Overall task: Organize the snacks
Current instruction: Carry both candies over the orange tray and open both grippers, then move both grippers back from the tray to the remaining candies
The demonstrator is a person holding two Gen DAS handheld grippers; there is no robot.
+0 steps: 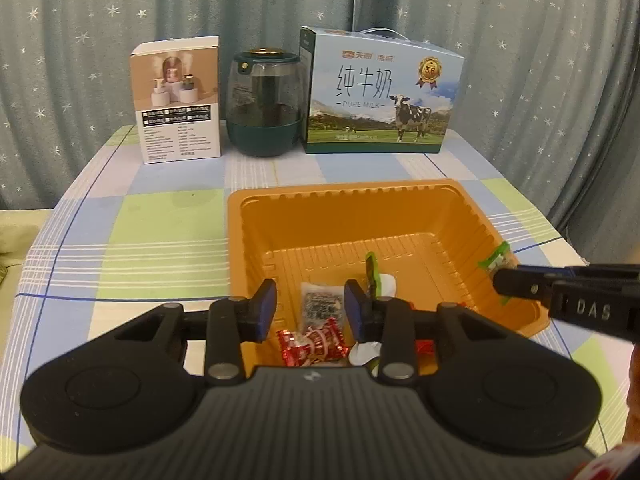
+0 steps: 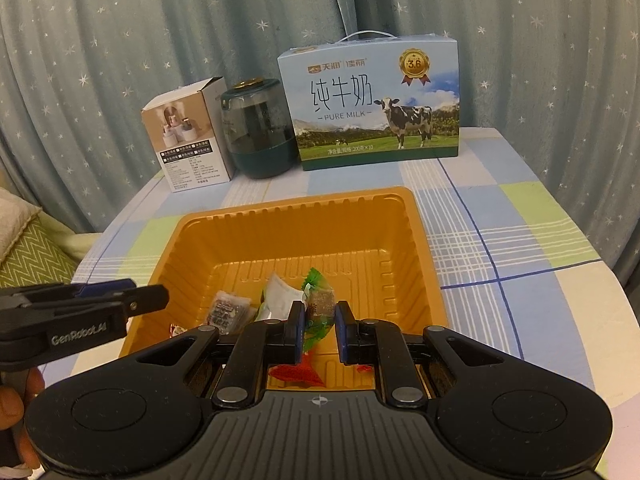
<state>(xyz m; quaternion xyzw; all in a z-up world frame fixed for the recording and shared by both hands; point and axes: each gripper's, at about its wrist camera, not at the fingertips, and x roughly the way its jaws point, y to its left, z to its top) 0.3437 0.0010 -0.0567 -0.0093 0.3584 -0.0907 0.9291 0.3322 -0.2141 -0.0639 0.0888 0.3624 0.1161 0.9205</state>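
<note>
Orange plastic, ribbed along its walls, forms the tray (image 1: pixel 400 216) on the checked blue, green and white tablecloth (image 1: pixel 160 224); its near edge is hidden behind both black grippers. The left gripper (image 1: pixel 310 306) hovers over the tray with its blue pads apart, nothing pinched, above a grey-speckled clear packet (image 1: pixel 320 304) and a red foil sweet (image 1: pixel 312 346) partly cut off by its body. The right gripper (image 2: pixel 318 326) stands clenched on a green-wrapped brown candy (image 2: pixel 318 304) above the tray. At the table's back stand a white carton (image 1: pixel 178 100), a dark green jar (image 1: pixel 264 104) and a blue milk box (image 1: pixel 380 92), before a star-dotted grey-blue curtain (image 1: pixel 520 60).
</note>
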